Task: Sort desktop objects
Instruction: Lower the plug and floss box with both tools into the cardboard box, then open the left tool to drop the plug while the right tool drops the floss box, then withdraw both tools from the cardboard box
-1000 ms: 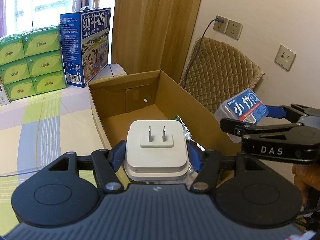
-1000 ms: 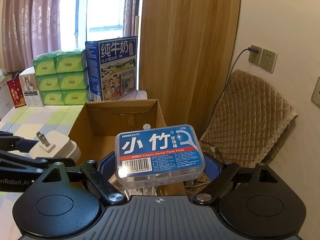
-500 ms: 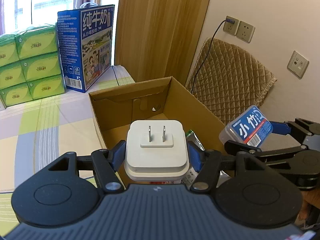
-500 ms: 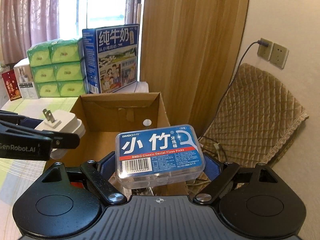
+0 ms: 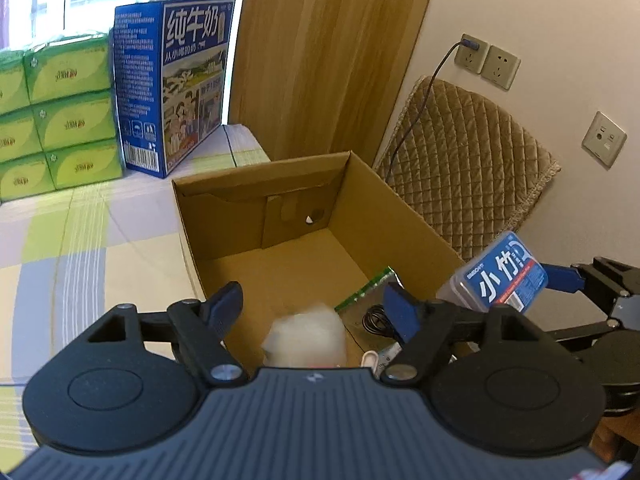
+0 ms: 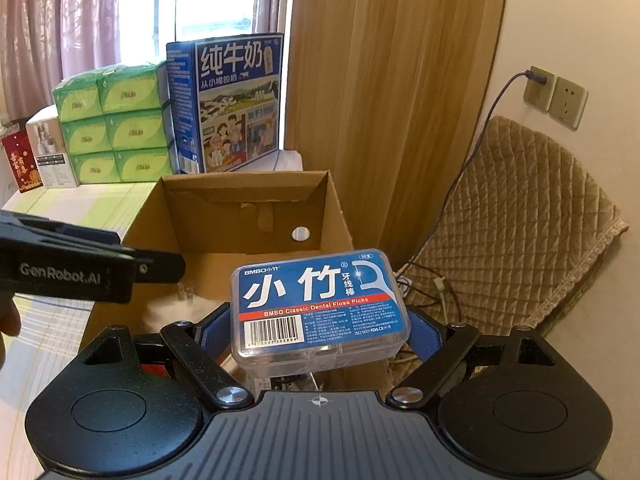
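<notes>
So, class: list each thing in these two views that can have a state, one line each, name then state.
Left claw: open, empty, over the box.
Right claw: shut on the floss pick case.
Floss pick case: lid closed, held off the surface.
White charger: blurred, loose in the cardboard box.
Cardboard box: open-topped, partly filled.
Wall socket: plug inserted.
Neighbouring socket: empty.
</notes>
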Demonstrator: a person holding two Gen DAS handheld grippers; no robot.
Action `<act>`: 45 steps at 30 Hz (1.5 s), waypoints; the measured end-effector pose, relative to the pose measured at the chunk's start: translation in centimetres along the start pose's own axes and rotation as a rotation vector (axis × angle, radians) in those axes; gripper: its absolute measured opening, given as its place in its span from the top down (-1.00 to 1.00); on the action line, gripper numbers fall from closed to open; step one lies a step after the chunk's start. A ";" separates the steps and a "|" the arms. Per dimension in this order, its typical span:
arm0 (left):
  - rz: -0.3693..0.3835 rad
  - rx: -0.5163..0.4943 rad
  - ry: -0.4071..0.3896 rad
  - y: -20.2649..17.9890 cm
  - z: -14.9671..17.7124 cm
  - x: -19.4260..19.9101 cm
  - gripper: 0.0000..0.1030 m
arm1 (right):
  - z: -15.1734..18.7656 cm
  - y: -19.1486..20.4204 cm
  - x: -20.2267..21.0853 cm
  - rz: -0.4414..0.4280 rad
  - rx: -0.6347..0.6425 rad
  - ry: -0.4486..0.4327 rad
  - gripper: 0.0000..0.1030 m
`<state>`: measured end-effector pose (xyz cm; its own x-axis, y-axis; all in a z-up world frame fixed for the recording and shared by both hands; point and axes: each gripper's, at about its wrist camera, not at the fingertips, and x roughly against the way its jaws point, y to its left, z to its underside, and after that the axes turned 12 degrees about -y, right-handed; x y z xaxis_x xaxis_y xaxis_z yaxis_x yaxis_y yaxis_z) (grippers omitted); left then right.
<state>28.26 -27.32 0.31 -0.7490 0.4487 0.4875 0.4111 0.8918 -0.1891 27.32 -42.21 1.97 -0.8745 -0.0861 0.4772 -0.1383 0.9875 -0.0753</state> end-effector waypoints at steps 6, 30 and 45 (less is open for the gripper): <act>-0.034 -0.041 -0.016 0.4 -0.5 1.5 -0.50 | -0.1 0.5 -0.3 -0.014 -0.011 0.008 -0.65; -0.196 0.078 -0.099 2.4 4.3 15.9 -0.98 | 1.0 1.9 7.8 -0.090 -0.178 -0.039 -0.96; -0.158 0.071 -0.058 -4.1 7.5 22.8 -0.98 | 5.1 2.2 19.4 -0.049 -0.164 -0.017 -0.96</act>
<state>5.61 -20.25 5.83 -0.8311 0.3037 0.4659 0.2498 0.9523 -0.1752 7.69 -42.37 6.53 -0.8764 -0.1355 0.4622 -0.1046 0.9903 0.0920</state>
